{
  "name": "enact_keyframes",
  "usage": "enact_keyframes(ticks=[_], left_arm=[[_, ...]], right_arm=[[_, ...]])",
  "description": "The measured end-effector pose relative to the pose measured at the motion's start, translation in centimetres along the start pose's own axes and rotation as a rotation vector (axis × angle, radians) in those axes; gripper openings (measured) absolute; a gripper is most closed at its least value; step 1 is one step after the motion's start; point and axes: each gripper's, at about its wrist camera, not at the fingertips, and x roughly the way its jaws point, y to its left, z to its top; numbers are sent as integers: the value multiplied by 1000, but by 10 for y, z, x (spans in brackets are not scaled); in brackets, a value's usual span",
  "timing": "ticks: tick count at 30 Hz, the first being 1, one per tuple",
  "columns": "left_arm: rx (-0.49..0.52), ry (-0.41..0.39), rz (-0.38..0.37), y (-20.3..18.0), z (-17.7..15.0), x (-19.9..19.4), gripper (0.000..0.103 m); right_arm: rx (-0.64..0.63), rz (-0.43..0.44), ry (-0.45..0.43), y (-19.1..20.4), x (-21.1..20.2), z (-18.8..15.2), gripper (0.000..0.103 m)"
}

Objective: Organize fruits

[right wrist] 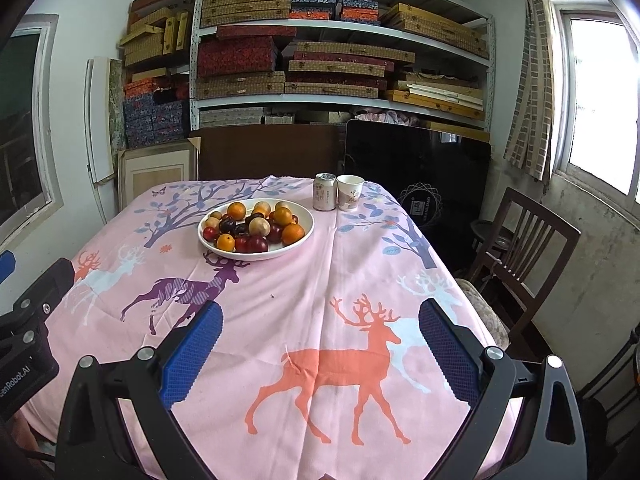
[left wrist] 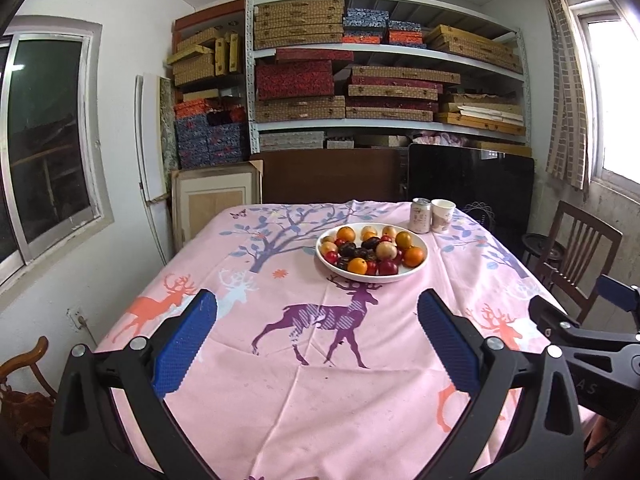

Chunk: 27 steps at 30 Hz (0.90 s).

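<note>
- My left gripper (left wrist: 316,320) hangs above the near half of the table, its blue-padded fingers (left wrist: 184,344) spread wide with nothing between them.
- My right gripper (right wrist: 320,328) sits the same way: fingers (right wrist: 448,344) wide apart, empty, over the orange deer printed on the pink tablecloth (right wrist: 304,280).
- The two tools are side by side; from the left wrist view I see the right one's black frame at the right edge, and from the right wrist view the left one's frame at the left edge.
- The white plate (left wrist: 418,270) lies well ahead of both grippers, toward the far end of the table, resting on the cloth just past the purple deer's antlers.
- From my left tool the plate is ahead and slightly right; from my right tool it is ahead and to the left (right wrist: 306,220).
- On it the fruits (left wrist: 370,250) are heaped together: oranges, small red ones, dark ones and pale tan ones.
- Just beyond the plate's right side stand a can (left wrist: 420,216) and a paper cup (left wrist: 443,216), touching or nearly so.
</note>
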Motion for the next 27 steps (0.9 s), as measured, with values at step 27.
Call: enact_keyframes(ticks=[27], left_arm=[[19,71,-23,-7,-6,24,99]], right_arm=[[8,-20,36,-1,10,-3,99]])
